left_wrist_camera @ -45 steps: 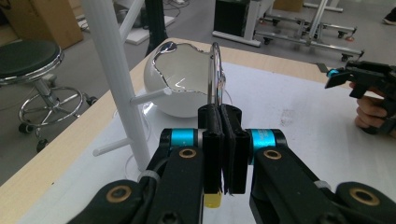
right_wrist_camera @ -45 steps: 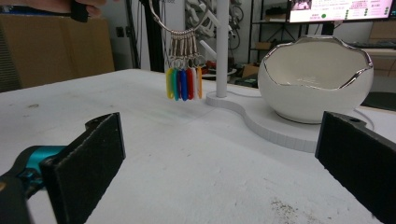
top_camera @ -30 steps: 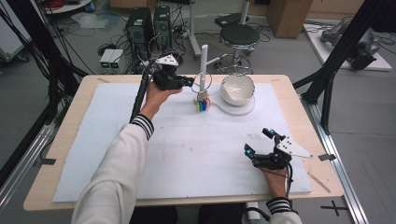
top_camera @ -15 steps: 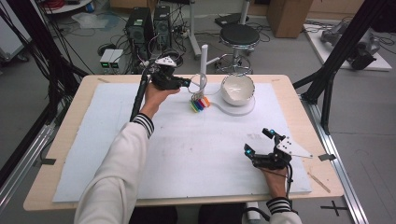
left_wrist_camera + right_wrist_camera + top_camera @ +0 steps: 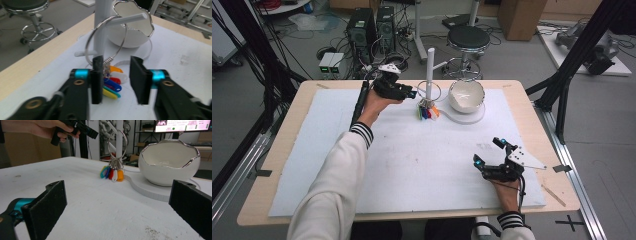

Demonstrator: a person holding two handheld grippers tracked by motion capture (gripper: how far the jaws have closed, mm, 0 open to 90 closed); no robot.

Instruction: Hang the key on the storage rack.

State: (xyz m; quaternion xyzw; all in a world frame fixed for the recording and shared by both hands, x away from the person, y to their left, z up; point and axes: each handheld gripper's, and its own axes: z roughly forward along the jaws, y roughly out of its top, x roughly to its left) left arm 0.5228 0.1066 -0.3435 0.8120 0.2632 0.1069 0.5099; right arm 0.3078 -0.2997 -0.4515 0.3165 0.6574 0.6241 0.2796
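While the large silver key ring (image 5: 106,40) with coloured plastic tags (image 5: 427,112) hung on the white stand's peg (image 5: 126,19), the left gripper (image 5: 116,80) had just been opening, clear of it; the right gripper (image 5: 491,151) rested gaping.

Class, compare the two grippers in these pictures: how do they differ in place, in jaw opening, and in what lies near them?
The left gripper is raised at the far side by the white stand; the right gripper rests low near the table's front edge. The left jaws have just been opening, a narrow gap, off the key ring hung on the stand's peg; the right jaws stand wide, nothing between. Both are black, hand-held.
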